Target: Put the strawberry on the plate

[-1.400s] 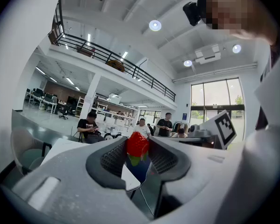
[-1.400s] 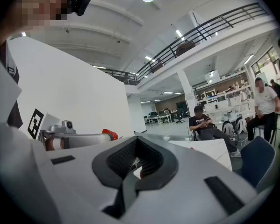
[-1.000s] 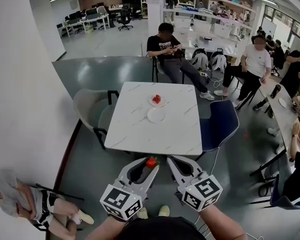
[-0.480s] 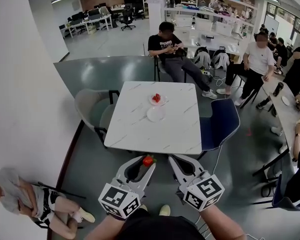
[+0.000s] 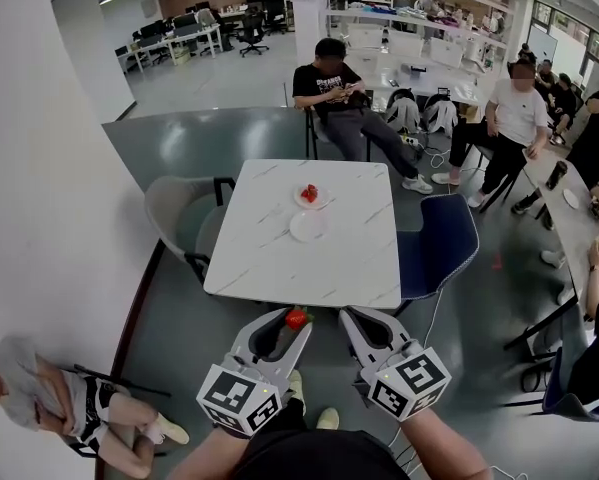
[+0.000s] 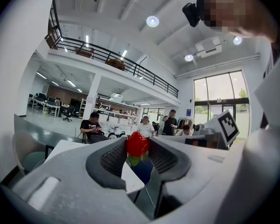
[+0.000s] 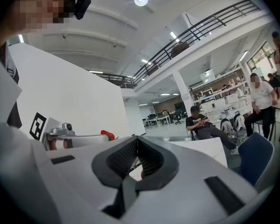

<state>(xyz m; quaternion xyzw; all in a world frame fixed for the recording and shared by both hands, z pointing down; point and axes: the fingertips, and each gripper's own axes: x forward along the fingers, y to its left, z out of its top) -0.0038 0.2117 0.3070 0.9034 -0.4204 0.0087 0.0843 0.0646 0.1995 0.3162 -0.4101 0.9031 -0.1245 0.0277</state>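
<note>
My left gripper (image 5: 295,321) is shut on a red strawberry (image 5: 297,318), held in the air just short of the near edge of the white marble table (image 5: 269,258). The left gripper view has that strawberry (image 6: 137,144) pinched at the jaw tips (image 6: 137,149), green end down. Mid-table lies an empty white plate (image 5: 307,227). Just beyond it a second plate (image 5: 297,202) holds another strawberry (image 5: 309,193). My right gripper (image 5: 349,317) hovers beside the left one, shut with nothing in it; its own view has the tips (image 7: 137,141) pressed together.
A grey chair (image 5: 174,213) stands at the table's left and a blue chair (image 5: 441,242) at its right. A seated person (image 5: 331,98) is beyond the far edge, others sit at the right, and one sits by the white wall (image 5: 49,168) at lower left.
The left gripper with its strawberry has risen slightly and drifted a little left. The table sits slightly further left and higher in view; both jaws stay as they were.
</note>
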